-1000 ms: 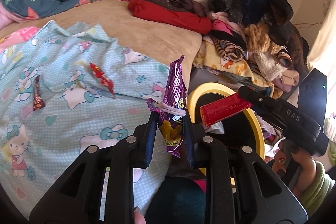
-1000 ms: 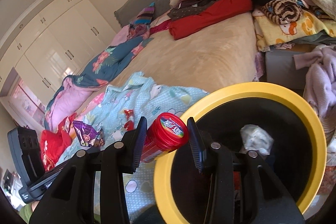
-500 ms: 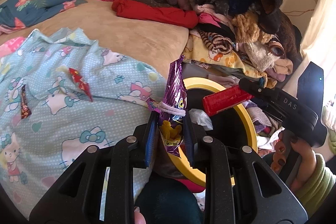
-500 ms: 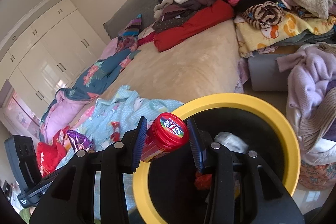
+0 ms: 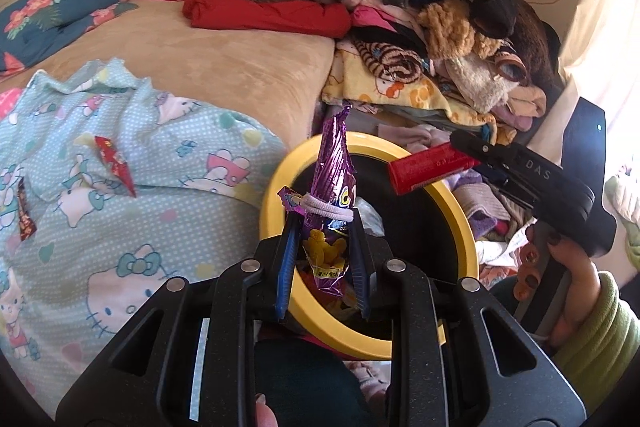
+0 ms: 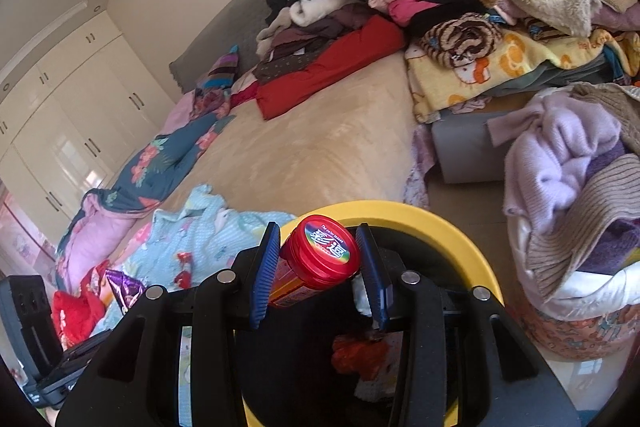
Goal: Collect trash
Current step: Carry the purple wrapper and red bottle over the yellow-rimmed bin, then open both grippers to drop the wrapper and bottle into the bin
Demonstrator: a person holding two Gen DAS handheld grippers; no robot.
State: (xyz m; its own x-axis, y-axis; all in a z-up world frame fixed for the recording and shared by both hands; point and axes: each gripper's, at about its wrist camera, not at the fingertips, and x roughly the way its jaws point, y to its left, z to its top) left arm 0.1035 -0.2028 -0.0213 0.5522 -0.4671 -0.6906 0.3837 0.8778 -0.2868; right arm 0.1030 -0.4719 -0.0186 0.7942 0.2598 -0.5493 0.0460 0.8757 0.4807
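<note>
Left gripper (image 5: 320,251): its fingers (image 5: 285,267) were clamped on a purple snack wrapper (image 5: 332,187), which stood upright with a white hair tie looped around its middle.
Right gripper (image 6: 318,267): its fingers (image 6: 262,275) pinched a red tube (image 6: 316,263) just behind its round red cap, the tube tilted with the cap facing outward.
Position of the trash: the wrapper hung over the near rim of the bin, the tube over the bin's open mouth.
Bin (image 5: 276,187): yellow-rimmed, black inside, standing beside the bed; white and red scraps (image 6: 360,355) lay at its bottom.
Bed (image 5: 224,67): a tan cover with a pale blue cartoon-cat blanket (image 5: 120,227) across the near side.
Loose trash: 2 red wrappers lay on the blanket, 1 near its middle (image 5: 116,163), 1 at its left edge (image 5: 25,223).
Surroundings: clothes were heaped high (image 5: 420,7) at the far right of the bed.
Person: a hand (image 5: 560,279) in a green sleeve gripped the right gripper's handle.
</note>
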